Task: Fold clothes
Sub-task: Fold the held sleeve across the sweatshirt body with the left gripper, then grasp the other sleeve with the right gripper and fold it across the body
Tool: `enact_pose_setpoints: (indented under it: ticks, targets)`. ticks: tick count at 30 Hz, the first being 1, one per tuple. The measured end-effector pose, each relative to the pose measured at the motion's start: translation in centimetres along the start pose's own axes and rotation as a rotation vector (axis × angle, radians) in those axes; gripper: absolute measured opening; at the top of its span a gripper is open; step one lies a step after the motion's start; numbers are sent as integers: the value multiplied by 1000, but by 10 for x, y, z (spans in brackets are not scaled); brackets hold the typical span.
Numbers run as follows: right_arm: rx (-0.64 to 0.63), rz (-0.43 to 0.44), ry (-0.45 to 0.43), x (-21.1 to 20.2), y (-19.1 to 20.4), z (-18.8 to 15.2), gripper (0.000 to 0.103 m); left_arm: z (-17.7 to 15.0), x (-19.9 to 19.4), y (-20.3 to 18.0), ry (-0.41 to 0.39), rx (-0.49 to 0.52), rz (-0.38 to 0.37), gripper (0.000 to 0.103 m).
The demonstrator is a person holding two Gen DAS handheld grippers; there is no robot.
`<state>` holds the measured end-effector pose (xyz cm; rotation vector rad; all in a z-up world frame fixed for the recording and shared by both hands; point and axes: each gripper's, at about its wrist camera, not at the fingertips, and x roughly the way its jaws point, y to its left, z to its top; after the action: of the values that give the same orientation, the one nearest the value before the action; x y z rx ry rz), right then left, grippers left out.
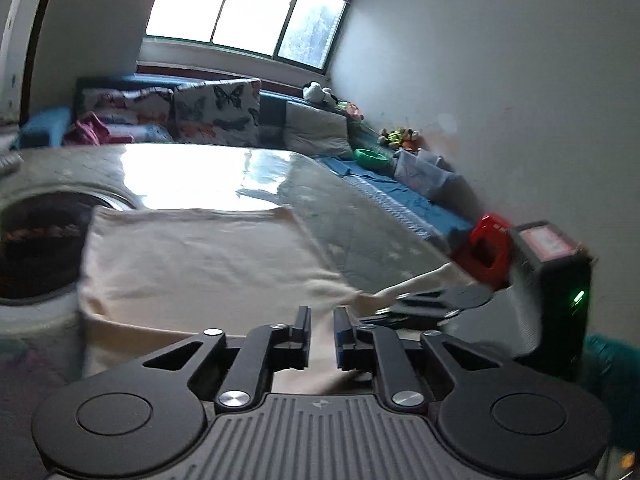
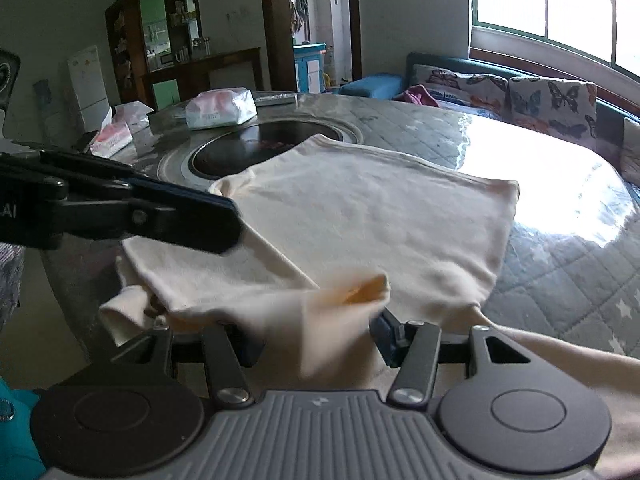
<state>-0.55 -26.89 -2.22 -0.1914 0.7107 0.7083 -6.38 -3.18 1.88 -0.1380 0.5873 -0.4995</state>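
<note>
A cream garment (image 2: pixel 360 216) lies partly folded on the round table (image 2: pixel 560 264); it also shows in the left wrist view (image 1: pixel 200 256). My left gripper (image 1: pixel 322 328) has its jaws close together, with a strip of the cream cloth running between them. In the right wrist view it enters from the left (image 2: pixel 224 220) at the garment's near-left edge. My right gripper (image 2: pixel 316 340) is open, and a loose fold of the garment with an orange inner patch (image 2: pixel 360 288) lies between its fingers. The right gripper also shows in the left wrist view (image 1: pixel 436 304) at the garment's near-right corner.
A dark round recess (image 2: pixel 264 144) sits in the table behind the garment. Tissue packs (image 2: pixel 220 108) lie at the table's far left. A sofa with butterfly cushions (image 1: pixel 216 112) runs beyond the table under the window. A red object (image 1: pixel 486 248) stands at the right.
</note>
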Motion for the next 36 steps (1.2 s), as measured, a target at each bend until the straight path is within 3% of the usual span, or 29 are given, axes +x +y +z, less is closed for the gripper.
enact_pose_setpoints:
  ticks: [7,10,16,20,23,25,28,36]
  targets:
    - [23,32,19,-11,-3,-3,55,-24,-26,38,37,78,183,36]
    - [55,64,38,-13,-8,-2,56,-36,-36,53,61,101,247,38]
    - [115,120,53,-17,-12,0,56,-50,-42,48,75,226,237,40]
    - [186,149,47,-18,-19,2,54,-53,-42,53,84,241,224,40]
    - [240,153,49,-15,-23,4,47,-54,-40,57,87,252,219,39]
    - [259,145,50,-13,-23,5,32,-54,-39,58,86,258,213,39]
    - [263,127,43,-15,-23,10,19,-56,-40,56,79,273,193,39]
    - [201,124,-19,-29,-10,37,10,-62,-34,48,54,330,181,42]
